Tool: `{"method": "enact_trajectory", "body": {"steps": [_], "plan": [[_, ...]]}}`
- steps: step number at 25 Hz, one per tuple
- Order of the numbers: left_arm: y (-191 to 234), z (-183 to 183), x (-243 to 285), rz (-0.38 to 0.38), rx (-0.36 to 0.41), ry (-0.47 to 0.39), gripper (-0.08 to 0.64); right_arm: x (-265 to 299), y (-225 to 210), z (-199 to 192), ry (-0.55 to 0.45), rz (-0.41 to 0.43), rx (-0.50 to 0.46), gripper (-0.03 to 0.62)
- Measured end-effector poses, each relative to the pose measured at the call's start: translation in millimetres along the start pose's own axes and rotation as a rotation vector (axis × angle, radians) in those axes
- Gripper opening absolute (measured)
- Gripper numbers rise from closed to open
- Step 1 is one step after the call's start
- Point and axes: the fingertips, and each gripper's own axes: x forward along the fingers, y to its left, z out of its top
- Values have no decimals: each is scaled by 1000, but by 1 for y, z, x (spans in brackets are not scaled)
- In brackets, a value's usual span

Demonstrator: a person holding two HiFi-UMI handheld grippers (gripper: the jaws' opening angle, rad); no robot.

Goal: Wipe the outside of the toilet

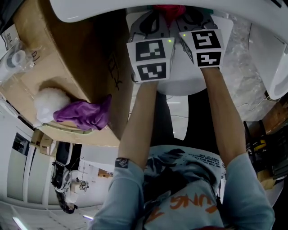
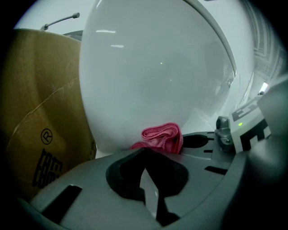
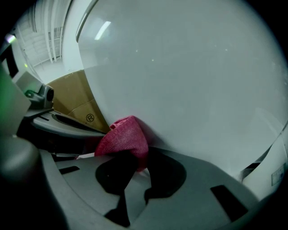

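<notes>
The white toilet (image 2: pixel 157 72) fills both gripper views, its smooth outer bowl (image 3: pixel 189 76) close in front of the jaws. A folded pink-red cloth (image 2: pixel 162 138) is pressed against the bowl's lower side. My left gripper (image 2: pixel 145 150) is shut with the cloth bunched at its tips. My right gripper (image 3: pixel 135 157) is shut on the same cloth (image 3: pixel 123 139), which drapes over its jaws. In the head view the left gripper (image 1: pixel 155 18) and the right gripper (image 1: pixel 186 17) stand side by side, nearly touching, and the cloth (image 1: pixel 170 9) shows just beyond them against the toilet (image 1: pixel 180 76).
A brown cardboard box (image 1: pixel 67 58) stands tight against the toilet's left side (image 2: pixel 40 112). On it lie a purple cloth (image 1: pixel 83 114) and a white fluffy ball (image 1: pixel 49 103). A marbled floor (image 1: pixel 243 67) shows to the right.
</notes>
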Motion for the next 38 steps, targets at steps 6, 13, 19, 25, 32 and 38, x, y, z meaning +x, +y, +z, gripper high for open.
{"method": "enact_trajectory", "body": {"steps": [6,13,19,25,32,38], "plan": [[-24,2,9,-18,28,10,25,-14,-26,-9,9,-17,17,77],[-58,5,17,-47,57,15,25,-33,-61,-20,9,-54,68,78],[-81,8,21,-61,73,20,25,-51,-91,-29,11,-89,87,78],[-107,5,28,-89,96,30,25,-68,-124,-41,9,-134,120,80],[-131,3,33,-112,116,38,25,-87,-159,-54,0,-198,159,81],[-151,5,33,-122,123,26,25,-109,-197,-73,27,-288,191,75]]}}
